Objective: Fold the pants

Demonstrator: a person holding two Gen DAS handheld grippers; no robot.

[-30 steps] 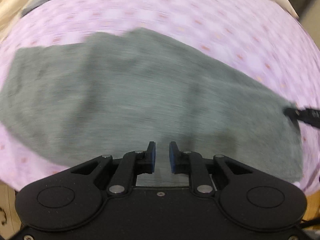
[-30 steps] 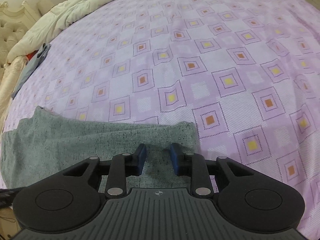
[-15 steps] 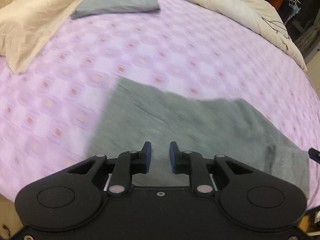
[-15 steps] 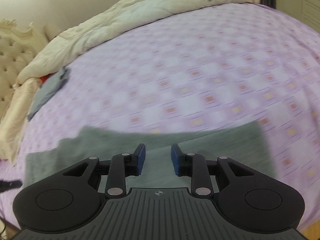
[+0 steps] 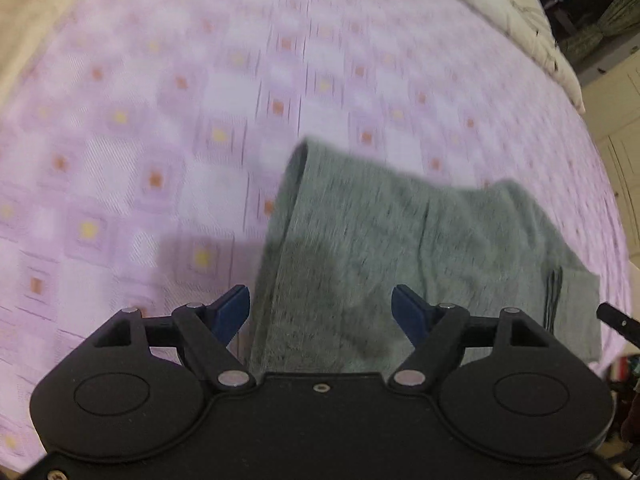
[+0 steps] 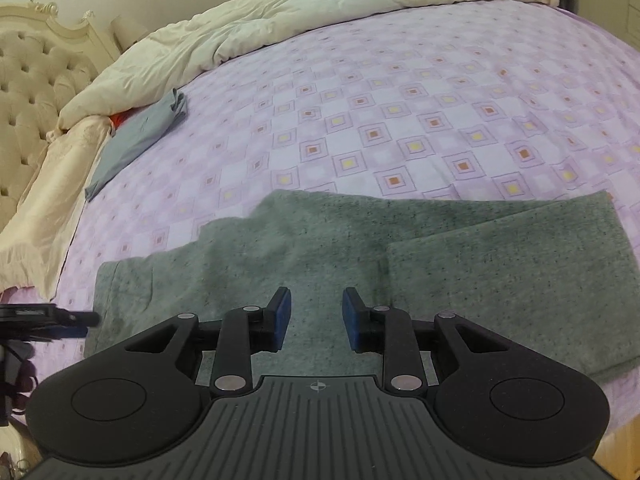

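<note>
Right wrist view, grey pants flat on bed, right gripper jaws slightly parted, empty, left gripper jaws opening, empty.

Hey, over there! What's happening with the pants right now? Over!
Left tool opening, nothing pinched. Right tool parted, empty. Grey pants flat on the purple bedsheet, one end folded over. Nothing in the way.

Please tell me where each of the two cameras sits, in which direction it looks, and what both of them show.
Left wrist: behind the left gripper, jaws opening, empty; looks steeply down at the grey knit pants.
Right wrist: behind the right gripper, looking across the pants toward the cream quilt.
Shared: the pants, the lilac checked bedsheet, and each other's gripper tip.
</note>
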